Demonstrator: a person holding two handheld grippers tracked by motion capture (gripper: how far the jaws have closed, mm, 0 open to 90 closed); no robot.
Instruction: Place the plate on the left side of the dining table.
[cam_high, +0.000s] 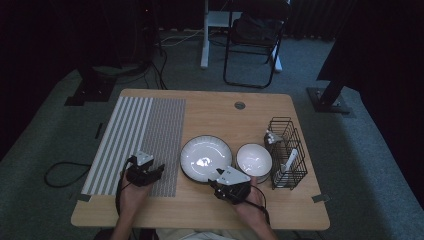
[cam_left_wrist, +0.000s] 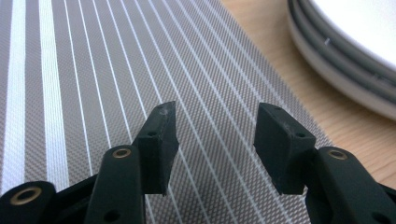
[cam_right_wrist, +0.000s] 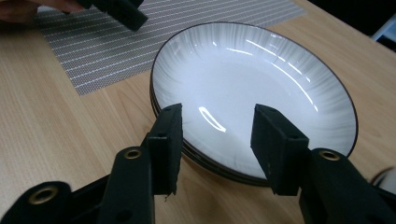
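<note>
The high view looks forward and down from above the person's side, far enough off to take in the whole table (cam_high: 210, 102) and the floor beyond its far edge. The left gripper view sits low and close over the striped mat (cam_left_wrist: 116, 70) near the table's left edge, catching the stacked plates (cam_left_wrist: 345, 60) at its right. The right gripper view faces those same plates (cam_right_wrist: 252, 88) from close by — with the mat (cam_right_wrist: 140, 37) behind.

Black two-jaw gripper (cam_right_wrist: 215, 149) with brass-ringed screw holes, grey plate.
</note>
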